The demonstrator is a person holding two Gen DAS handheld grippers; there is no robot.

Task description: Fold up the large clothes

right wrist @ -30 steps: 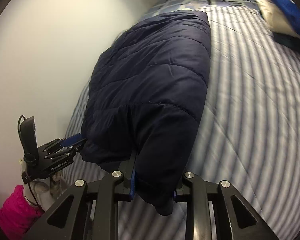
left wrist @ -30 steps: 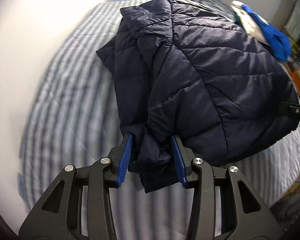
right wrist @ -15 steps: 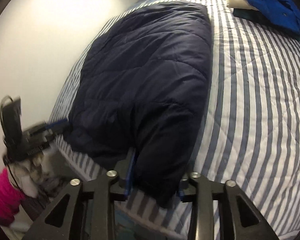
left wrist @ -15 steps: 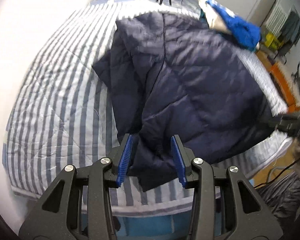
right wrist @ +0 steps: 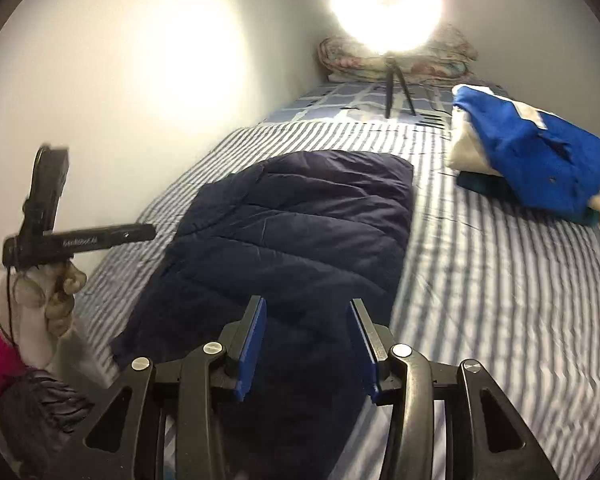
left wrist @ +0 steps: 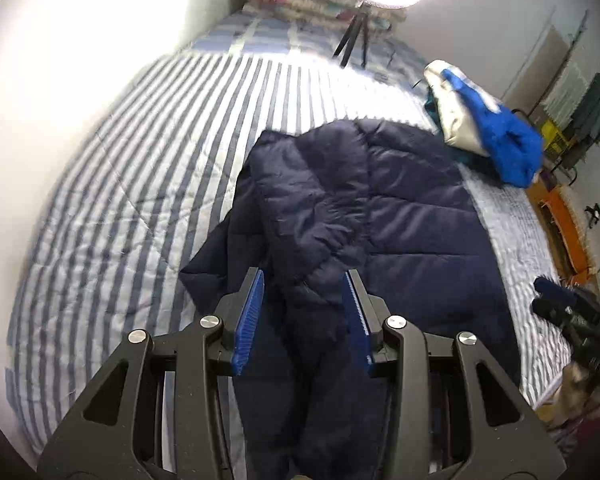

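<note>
A dark navy quilted puffer jacket [right wrist: 300, 232] lies flat along the blue-and-white striped bedspread [right wrist: 500, 280], running from the near edge of the bed toward the pillows. From the right wrist view it reads as a long, tidy slab — far end squared off, stitched seams crossing it in slanted bands, the fabric faintly shiny under the light. From the left wrist view its left side is less neat: a padded fold or sleeve is doubled over the body, with a loose pointed flap poking out onto the stripes.

The left gripper [left wrist: 302, 316] hangs over the jacket's near end with its blue-padded fingers [left wrist: 250, 312] spread; the cloth passes beneath them and the pads do not press it. The right gripper [right wrist: 306, 344] likewise stands parted above the jacket's near part, nothing pinched between its pads.

At the far right of the bed sits a folded pile of bright blue and white clothes [right wrist: 528, 160] — well apart from the jacket. A glaring ring light on a small black tripod [right wrist: 396, 88] stands near the head of the bed, in front of a floral rolled quilt [right wrist: 440, 60].
</note>
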